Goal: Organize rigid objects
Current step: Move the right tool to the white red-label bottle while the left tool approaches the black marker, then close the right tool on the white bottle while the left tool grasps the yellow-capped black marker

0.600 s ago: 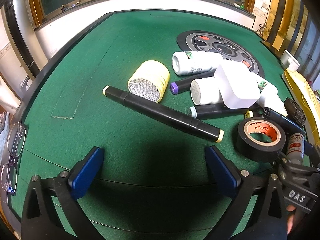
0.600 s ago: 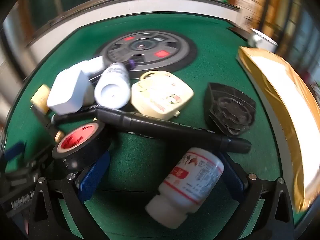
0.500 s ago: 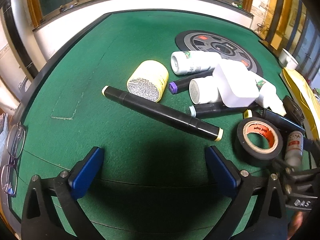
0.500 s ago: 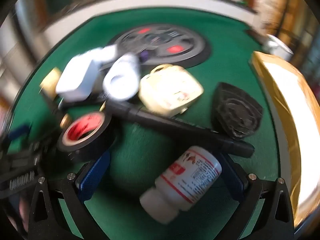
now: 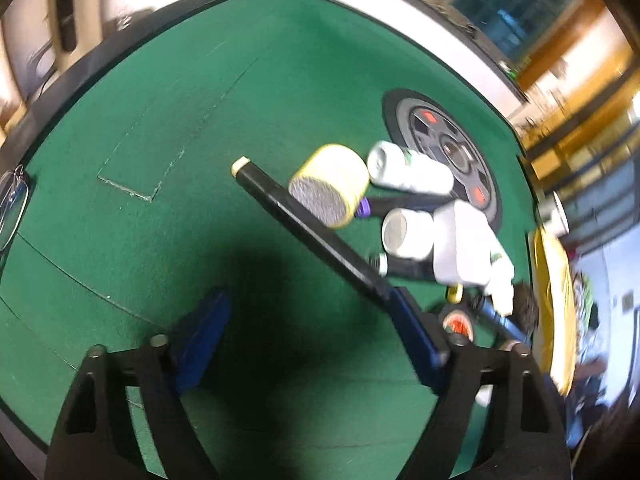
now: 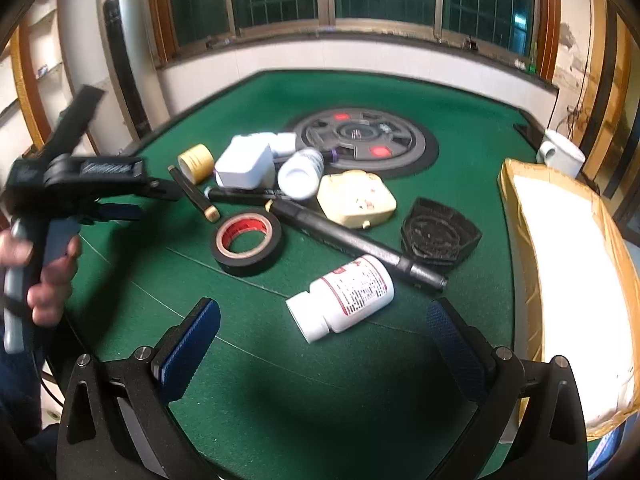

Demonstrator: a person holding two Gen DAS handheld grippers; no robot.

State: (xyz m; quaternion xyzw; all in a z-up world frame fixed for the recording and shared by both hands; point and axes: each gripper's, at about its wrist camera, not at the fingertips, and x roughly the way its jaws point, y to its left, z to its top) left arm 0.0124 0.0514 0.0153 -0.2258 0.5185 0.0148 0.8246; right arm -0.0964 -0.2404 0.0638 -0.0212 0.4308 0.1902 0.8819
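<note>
A white pill bottle point(image 6: 344, 298) with a red label lies on its side on the green table point(image 6: 260, 380), just beyond my open right gripper point(image 6: 320, 344). Behind it lie a black tape roll point(image 6: 248, 242), a long black marker point(image 6: 356, 240), a cream case point(image 6: 356, 198) and a black mesh piece point(image 6: 438, 234). My left gripper point(image 5: 308, 336) is open with nothing between its pads; this view is blurred and tilted. Another black marker point(image 5: 304, 224) runs to its right finger, beside a yellow jar point(image 5: 330, 186), white bottles point(image 5: 408, 234) and a white box point(image 5: 460, 248).
An open cardboard box point(image 6: 560, 248) stands along the table's right edge, with a white cup point(image 6: 560, 152) behind it. A round black disc point(image 6: 364, 140) sits in the table's middle. A hand point(image 6: 48, 276) holds the left gripper point(image 6: 120, 208) at the left. Glasses point(image 5: 12, 208) lie at the left rim.
My right gripper has drawn back and risen, so the pill bottle now lies beyond its fingertips. The left gripper has swung and tilted, and its view has rolled and blurred.
</note>
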